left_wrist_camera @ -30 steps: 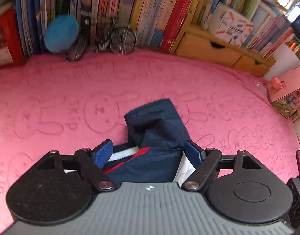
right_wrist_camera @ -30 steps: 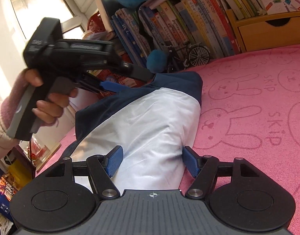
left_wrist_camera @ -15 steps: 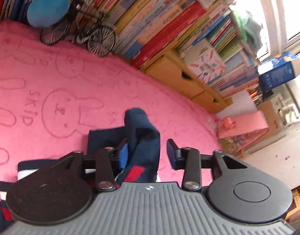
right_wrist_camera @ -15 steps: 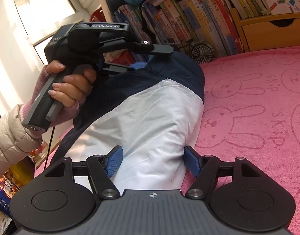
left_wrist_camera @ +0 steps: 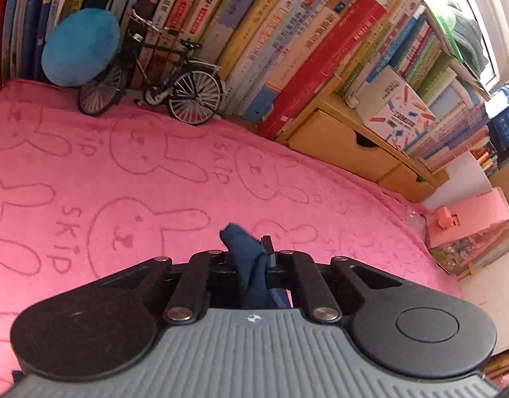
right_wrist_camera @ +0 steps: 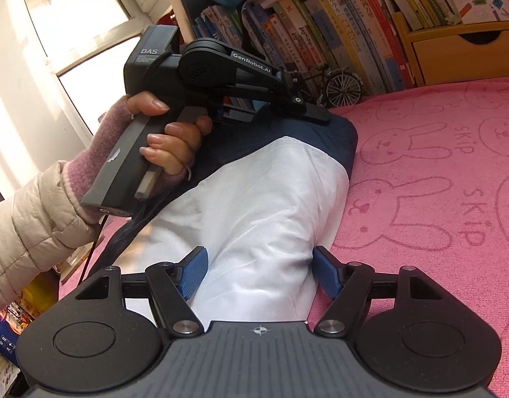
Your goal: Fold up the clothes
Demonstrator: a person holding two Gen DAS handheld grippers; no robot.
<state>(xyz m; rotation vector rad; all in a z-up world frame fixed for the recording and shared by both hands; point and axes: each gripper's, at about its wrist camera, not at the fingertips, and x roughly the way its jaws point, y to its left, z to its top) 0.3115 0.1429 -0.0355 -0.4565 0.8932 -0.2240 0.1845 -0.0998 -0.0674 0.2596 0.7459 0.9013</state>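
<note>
Left gripper (left_wrist_camera: 251, 258) jaws are closing, pinching the jacket's (right_wrist_camera: 264, 205) navy edge. Right gripper (right_wrist_camera: 259, 273) jaws sit apart, straddling its white part. Jacket's bunched on the pink blanket (right_wrist_camera: 437, 165); folding looks barely started.

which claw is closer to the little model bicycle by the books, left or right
Left. The left claw, closing on the garment's navy part, reaches toward the model bicycle at the far end of the garment. The right claw straddles the white part at the near end.
</note>
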